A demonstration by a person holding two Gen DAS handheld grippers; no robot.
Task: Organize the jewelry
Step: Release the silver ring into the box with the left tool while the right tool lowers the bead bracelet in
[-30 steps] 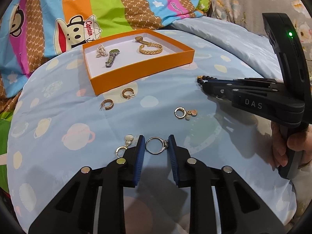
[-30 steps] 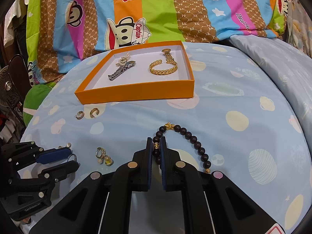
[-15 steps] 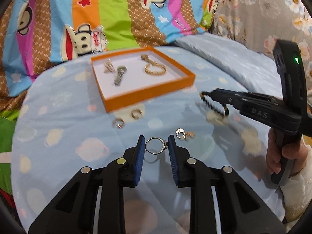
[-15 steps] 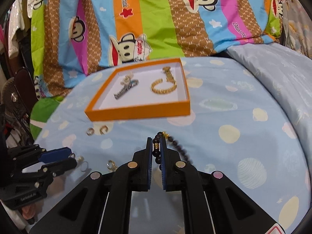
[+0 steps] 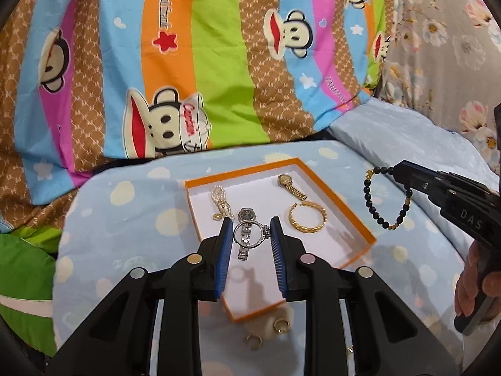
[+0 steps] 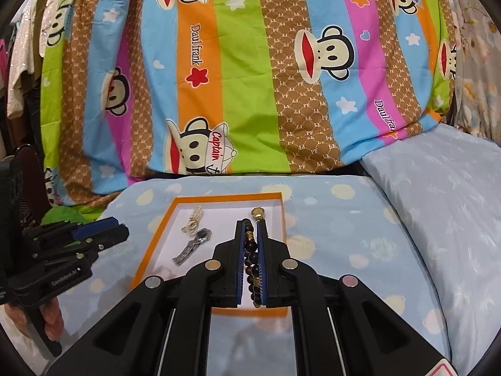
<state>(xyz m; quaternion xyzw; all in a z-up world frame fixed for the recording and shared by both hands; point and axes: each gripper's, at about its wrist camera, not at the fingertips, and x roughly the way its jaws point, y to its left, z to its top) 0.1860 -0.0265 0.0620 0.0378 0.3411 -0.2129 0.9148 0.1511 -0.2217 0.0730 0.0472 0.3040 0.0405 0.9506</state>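
Observation:
My left gripper (image 5: 251,231) is shut on a silver ring (image 5: 252,235) and holds it in the air above the orange box (image 5: 341,202). My right gripper (image 6: 251,235) is shut on a black bead bracelet (image 6: 252,258), which hangs over the box's (image 6: 150,247) right part; in the left wrist view the bracelet (image 5: 377,213) dangles to the right of the box. In the box lie a silver watch (image 5: 245,216), a pearl piece (image 5: 220,202), a gold watch (image 5: 289,183) and a gold bangle (image 5: 308,216).
Two gold hoop earrings (image 5: 266,333) lie on the light blue spotted sheet (image 5: 125,219) in front of the box. A striped monkey-print quilt (image 5: 203,62) rises behind. A pale blue pillow (image 6: 438,188) lies at the right.
Both grippers have lifted from the sheet and moved forward over the orange box, the left carrying the ring and the right the bead bracelet.

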